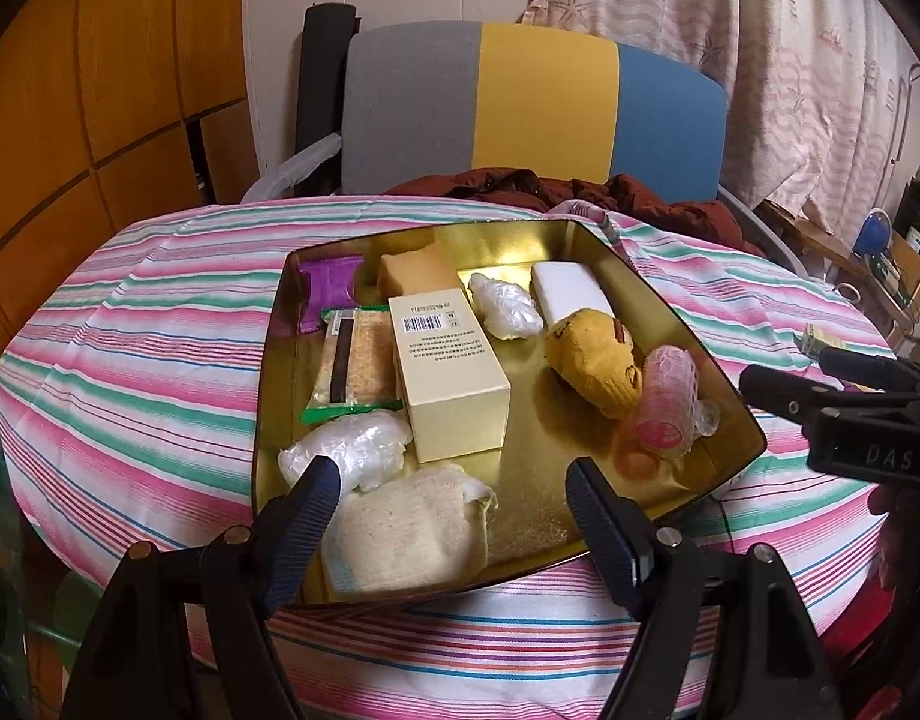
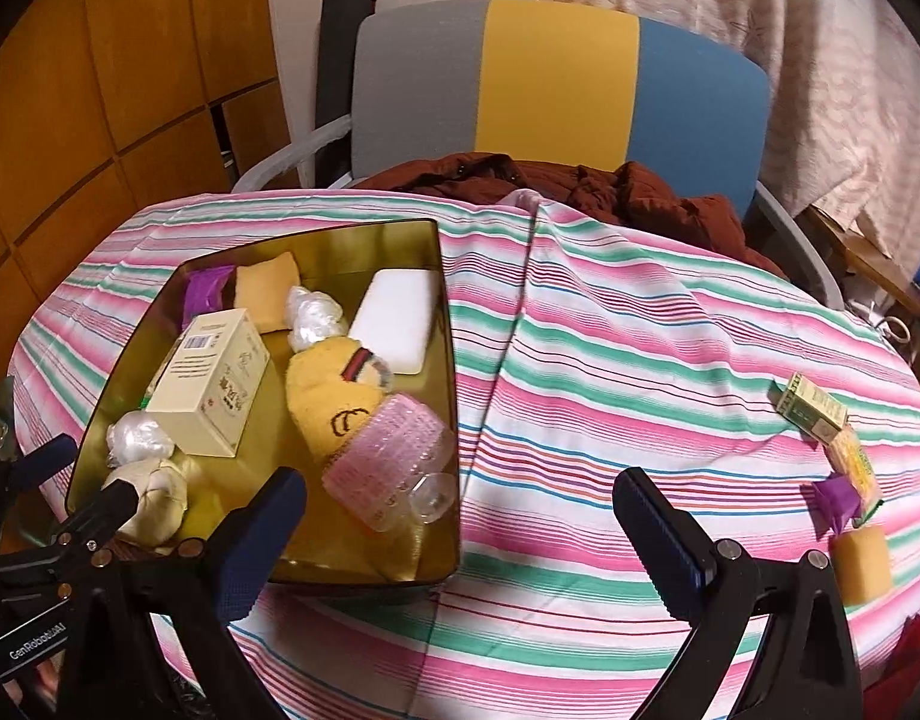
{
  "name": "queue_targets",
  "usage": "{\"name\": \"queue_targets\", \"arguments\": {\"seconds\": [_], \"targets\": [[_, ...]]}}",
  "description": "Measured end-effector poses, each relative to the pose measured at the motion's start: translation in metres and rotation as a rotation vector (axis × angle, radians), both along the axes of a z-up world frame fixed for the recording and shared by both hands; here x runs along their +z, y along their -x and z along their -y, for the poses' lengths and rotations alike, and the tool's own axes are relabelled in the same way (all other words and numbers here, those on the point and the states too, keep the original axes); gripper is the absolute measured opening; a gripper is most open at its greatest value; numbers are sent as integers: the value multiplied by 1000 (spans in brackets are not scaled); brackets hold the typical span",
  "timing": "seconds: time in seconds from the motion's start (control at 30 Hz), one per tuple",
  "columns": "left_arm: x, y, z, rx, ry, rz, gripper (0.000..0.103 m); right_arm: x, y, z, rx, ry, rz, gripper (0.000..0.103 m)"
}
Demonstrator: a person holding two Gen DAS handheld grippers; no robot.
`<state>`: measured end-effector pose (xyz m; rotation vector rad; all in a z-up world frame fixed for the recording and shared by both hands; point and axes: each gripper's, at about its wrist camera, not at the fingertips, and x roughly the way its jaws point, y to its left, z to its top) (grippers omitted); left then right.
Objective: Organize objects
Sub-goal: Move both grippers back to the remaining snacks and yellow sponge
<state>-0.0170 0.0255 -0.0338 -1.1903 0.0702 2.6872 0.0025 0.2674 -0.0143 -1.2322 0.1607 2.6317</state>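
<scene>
Both are held with fingers spread and empty: the left hand-held gripper (image 1: 454, 480) above the near end of the gold tin (image 1: 724, 396), the right hand-held gripper (image 2: 460, 492) above the striped desk (image 2: 580, 360) just right of it. Ahead of the left one, a cream box (image 1: 454, 378), yellow sock (image 1: 598, 360) and pink roller (image 1: 664, 408) are seen inside the tin. Right of the right one, a green box (image 2: 811, 408) and yellow sponge (image 2: 862, 564) are left on the desk.
</scene>
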Motion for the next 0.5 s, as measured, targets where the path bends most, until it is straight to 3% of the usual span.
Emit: {"name": "queue_targets", "arguments": {"seconds": [0.27, 0.5], "targets": [[5, -2, -4, -18, -7, -15, 79, 0, -5, -19, -30, 8, 8, 103], [11, -2, -9, -39, -21, -34, 79, -3, -18, -64, -132, 46, 36, 103]]}}
